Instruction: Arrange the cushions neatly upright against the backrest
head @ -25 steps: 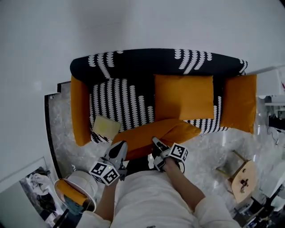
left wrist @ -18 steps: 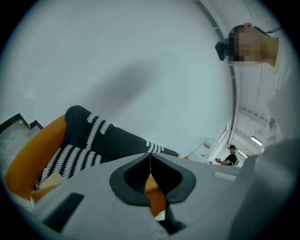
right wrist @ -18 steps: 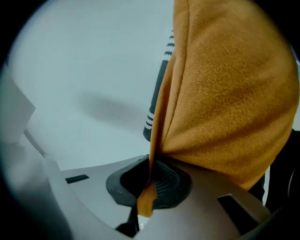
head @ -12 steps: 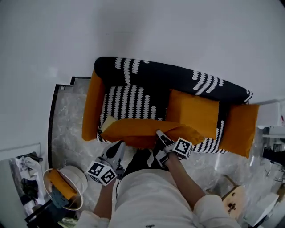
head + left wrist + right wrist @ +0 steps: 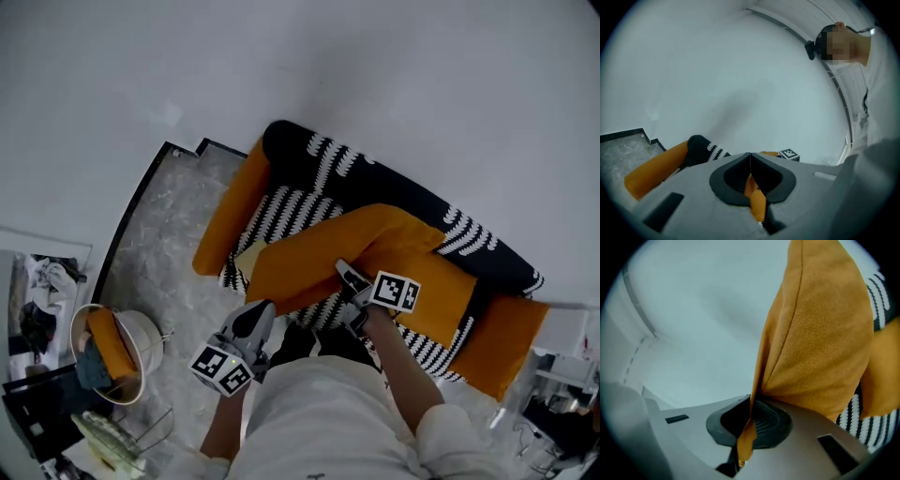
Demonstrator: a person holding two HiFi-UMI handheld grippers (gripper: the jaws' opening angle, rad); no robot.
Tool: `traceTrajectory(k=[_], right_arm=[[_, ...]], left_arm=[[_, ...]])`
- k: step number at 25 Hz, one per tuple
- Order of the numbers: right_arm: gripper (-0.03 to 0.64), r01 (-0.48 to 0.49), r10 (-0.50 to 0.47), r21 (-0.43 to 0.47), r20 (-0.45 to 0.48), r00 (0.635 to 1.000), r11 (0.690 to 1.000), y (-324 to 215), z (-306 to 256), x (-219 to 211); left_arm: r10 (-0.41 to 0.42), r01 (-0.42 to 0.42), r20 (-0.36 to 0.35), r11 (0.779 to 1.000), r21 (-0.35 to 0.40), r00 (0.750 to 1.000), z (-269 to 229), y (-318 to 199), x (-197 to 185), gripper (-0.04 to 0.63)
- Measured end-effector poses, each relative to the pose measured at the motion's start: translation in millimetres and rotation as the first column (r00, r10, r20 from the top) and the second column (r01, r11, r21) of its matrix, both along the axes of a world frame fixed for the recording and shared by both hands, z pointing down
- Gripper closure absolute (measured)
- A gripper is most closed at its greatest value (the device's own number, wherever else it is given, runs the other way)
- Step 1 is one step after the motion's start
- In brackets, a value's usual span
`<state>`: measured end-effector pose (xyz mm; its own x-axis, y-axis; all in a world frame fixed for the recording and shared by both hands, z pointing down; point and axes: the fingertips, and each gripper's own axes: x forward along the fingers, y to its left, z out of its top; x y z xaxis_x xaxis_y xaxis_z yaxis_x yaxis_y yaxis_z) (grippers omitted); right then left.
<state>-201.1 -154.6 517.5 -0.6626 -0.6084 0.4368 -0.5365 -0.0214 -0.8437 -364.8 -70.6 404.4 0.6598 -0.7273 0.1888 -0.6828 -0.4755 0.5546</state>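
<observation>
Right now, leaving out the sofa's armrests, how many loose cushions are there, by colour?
Orange cushions: 2 (held orange cushion, orange cushion at the backrest)
Pale yellow cushion: 1
Total: 3

The head view looks steeply down from above the person onto the sofa [image 5: 394, 192] and the floor [image 5: 164, 234]. The left gripper view rides just behind the left hand-held gripper [image 5: 750, 155], facing roughly level at a white wall [image 5: 717, 70]. The right gripper view sits equally close behind the right hand-held gripper [image 5: 750, 400], largely filled by the orange cushion [image 5: 820, 333]. All three views share that cushion and the striped sofa.
</observation>
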Motion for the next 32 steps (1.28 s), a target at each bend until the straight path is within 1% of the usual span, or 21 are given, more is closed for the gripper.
traceTrajectory(k=[1, 2, 3, 5, 6, 8, 9, 10, 12, 14, 15, 17, 19, 20, 21, 22, 24, 26, 29, 31, 32], right_arm=[[0.606, 0.083, -0.082, 0.022, -0.060, 0.995, 0.996, -10, 0, -7], [0.606, 0.175, -0.169, 0.037, -0.129, 0.977, 0.984, -19, 0, -13], [0.606, 0.274, -0.261, 0.041, -0.201, 0.944, 0.961, -28, 2, -20], [0.606, 0.453, -0.425, 0.019, -0.314, 0.849, 0.892, -41, 6, -33], [0.606, 0.518, -0.485, 0.003, -0.348, 0.802, 0.855, -47, 8, -37], [0.606, 0.619, -0.579, -0.036, -0.397, 0.712, 0.785, -58, 14, -42], [0.606, 0.664, -0.622, -0.061, -0.422, 0.659, 0.745, -62, 18, -44], [0.606, 0.710, -0.665, -0.088, -0.445, 0.600, 0.699, -65, 23, -45], [0.606, 0.791, -0.739, -0.136, -0.475, 0.477, 0.597, -67, 31, -50], [0.604, 0.850, -0.789, -0.176, -0.501, 0.357, 0.496, -67, 38, -53], [0.604, 0.870, -0.803, -0.197, -0.516, 0.300, 0.451, -68, 42, -54], [0.604, 0.893, -0.814, -0.239, -0.544, 0.201, 0.381, -70, 50, -55], [0.604, 0.904, -0.812, -0.280, -0.573, 0.113, 0.324, -70, 57, -54], [0.604, 0.906, -0.805, -0.299, -0.589, 0.073, 0.301, -72, 61, -53], [0.604, 0.905, -0.796, -0.314, -0.603, 0.041, 0.285, -75, 65, -51], [0.604, 0.905, -0.787, -0.325, -0.616, 0.018, 0.275, -81, 70, -48], [0.605, 0.907, -0.771, -0.332, -0.636, -0.012, 0.260, -94, 76, -46], [0.606, 0.911, -0.758, -0.338, -0.651, -0.045, 0.236, -106, 80, -46], [0.606, 0.909, -0.755, -0.361, -0.650, -0.088, 0.206, -115, 90, -49], [0.604, 0.905, -0.738, -0.383, -0.662, -0.130, 0.183, -121, 97, -47], [0.604, 0.907, -0.719, -0.389, -0.676, -0.162, 0.161, -124, 100, -45]], left_arm=[[-0.027, 0.027, 0.001, 1.000, -0.003, 1.000, 0, 0, -5, 0.583], [-0.053, 0.053, 0.005, 0.999, -0.005, 0.999, 0, 1, -10, 0.583], [-0.077, 0.077, 0.008, 0.997, -0.006, 0.997, 1, 2, -15, 0.583], [-0.119, 0.119, 0.014, 0.993, -0.006, 0.993, 1, 5, -25, 0.583], [-0.138, 0.138, 0.018, 0.990, -0.007, 0.990, 1, 6, -29, 0.583], [-0.176, 0.176, 0.025, 0.984, -0.016, 0.984, 0, 7, -33, 0.583], [-0.191, 0.191, 0.030, 0.981, -0.019, 0.981, 0, 6, -35, 0.583], [-0.203, 0.204, 0.035, 0.979, -0.021, 0.979, -1, 6, -36, 0.583], [-0.221, 0.222, 0.043, 0.975, -0.028, 0.974, 0, 6, -37, 0.583], [-0.235, 0.237, 0.050, 0.971, -0.041, 0.971, 2, 7, -34, 0.583], [-0.242, 0.244, 0.052, 0.969, -0.047, 0.969, 4, 7, -31, 0.583], [-0.257, 0.260, 0.055, 0.964, -0.056, 0.965, 6, 6, -25, 0.582], [-0.274, 0.277, 0.057, 0.958, -0.067, 0.960, 7, 8, -19, 0.582], [-0.281, 0.285, 0.058, 0.956, -0.073, 0.958, 8, 8, -16, 0.582], [-0.289, 0.293, 0.061, 0.953, -0.080, 0.955, 10, 7, -12, 0.583], [-0.297, 0.302, 0.064, 0.949, -0.087, 0.953, 12, 6, -9, 0.583], [-0.317, 0.323, 0.069, 0.941, -0.097, 0.946, 14, 2, -3, 0.583], [-0.339, 0.345, 0.074, 0.933, -0.104, 0.938, 14, 1, 0, 0.583], [-0.370, 0.377, 0.084, 0.919, -0.116, 0.925, 17, 5, 2, 0.583], [-0.387, 0.395, 0.090, 0.910, -0.123, 0.918, 20, 9, 2, 0.582], [-0.393, 0.402, 0.091, 0.907, -0.127, 0.915, 20, 12, 2, 0.583]])
